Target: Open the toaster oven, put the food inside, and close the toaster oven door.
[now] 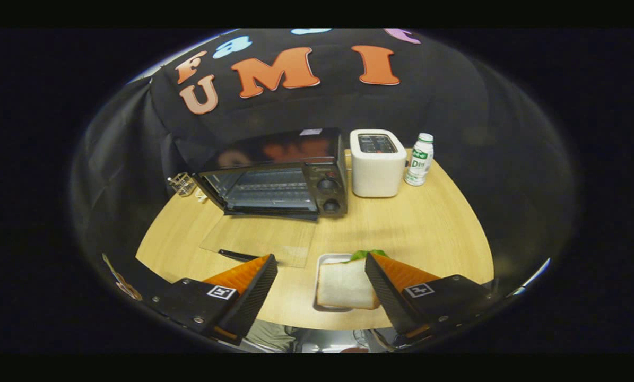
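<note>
My claw (321, 265) hangs wide open over the wooden table (428, 228), gripping nothing. The sandwich (345, 285) lies on its small white tray (327, 259) between my fingers, tucked against the right one. Beyond them the toaster oven (279, 172) stands with its glass door (258, 239) dropped flat onto the table.

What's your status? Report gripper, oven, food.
Gripper open, jaws apart, holding nothing. Oven door down flat on table, rack bare. Sandwich on tray between jaws, by the right one. Path to oven looks clear.
</note>
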A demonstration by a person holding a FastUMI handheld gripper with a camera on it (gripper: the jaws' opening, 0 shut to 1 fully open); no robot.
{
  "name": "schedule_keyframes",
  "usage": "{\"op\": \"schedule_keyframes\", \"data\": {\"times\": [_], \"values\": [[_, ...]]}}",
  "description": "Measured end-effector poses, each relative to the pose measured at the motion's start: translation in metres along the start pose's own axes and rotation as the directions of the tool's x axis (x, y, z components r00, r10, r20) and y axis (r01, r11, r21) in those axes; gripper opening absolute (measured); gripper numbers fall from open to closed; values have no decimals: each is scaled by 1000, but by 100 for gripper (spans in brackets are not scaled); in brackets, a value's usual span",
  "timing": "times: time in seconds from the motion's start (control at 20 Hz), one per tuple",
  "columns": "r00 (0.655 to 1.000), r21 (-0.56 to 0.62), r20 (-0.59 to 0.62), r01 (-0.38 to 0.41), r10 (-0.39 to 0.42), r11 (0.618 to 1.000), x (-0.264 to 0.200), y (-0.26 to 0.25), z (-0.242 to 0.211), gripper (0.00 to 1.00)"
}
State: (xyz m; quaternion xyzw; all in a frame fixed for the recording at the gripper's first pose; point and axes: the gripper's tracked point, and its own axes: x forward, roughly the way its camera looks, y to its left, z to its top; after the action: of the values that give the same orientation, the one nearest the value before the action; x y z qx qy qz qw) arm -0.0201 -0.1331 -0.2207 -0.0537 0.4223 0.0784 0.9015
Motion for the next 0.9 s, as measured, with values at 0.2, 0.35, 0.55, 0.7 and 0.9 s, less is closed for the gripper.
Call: {"op": "schedule_keyframes", "data": {"times": [0.2, 0.35, 0.55, 0.7, 0.9], "values": [[999, 66, -32, -1, 3, 998, 4, -33, -14, 99], [995, 118, -97, -11, 23, 993, 20, -48, -36, 99], [985, 170, -153, -51, 78, 984, 45, -50, -57, 99], [974, 181, -194, -84, 119, 980, 57, -46, -65, 99], [958, 212, -248, -94, 147, 973, 66, -46, -73, 85]]}}
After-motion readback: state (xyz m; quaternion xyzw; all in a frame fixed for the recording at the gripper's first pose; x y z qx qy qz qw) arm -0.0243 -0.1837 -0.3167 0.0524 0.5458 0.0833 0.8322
